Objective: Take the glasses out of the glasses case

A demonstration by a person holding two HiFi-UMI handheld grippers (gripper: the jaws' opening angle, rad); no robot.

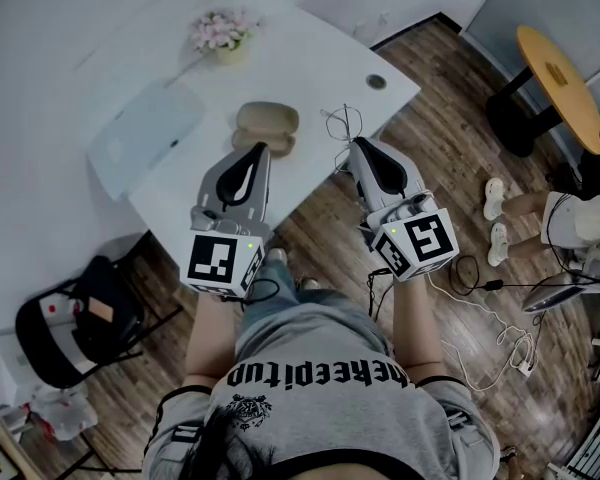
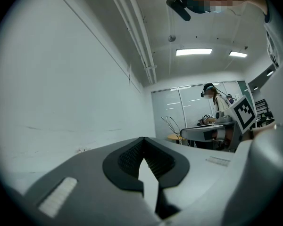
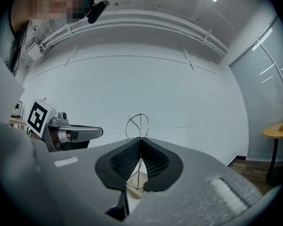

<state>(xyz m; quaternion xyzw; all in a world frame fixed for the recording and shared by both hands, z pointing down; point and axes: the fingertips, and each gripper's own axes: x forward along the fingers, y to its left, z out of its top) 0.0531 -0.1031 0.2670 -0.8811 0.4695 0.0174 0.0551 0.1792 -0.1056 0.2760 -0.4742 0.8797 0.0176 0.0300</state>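
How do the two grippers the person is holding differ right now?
The right gripper is clamped on thin wire glasses; the left gripper holds nothing. In the head view, the left gripper shows nearer the open glasses case than the right. Both have jaws together and carry marker cubes.

Grey left tool (image 1: 263, 148), checkered marker cube (image 1: 223, 260)

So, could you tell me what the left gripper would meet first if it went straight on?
Probably the white wall. The left gripper, shut and empty, seems tilted to pass above the glasses case, though depth is unclear.
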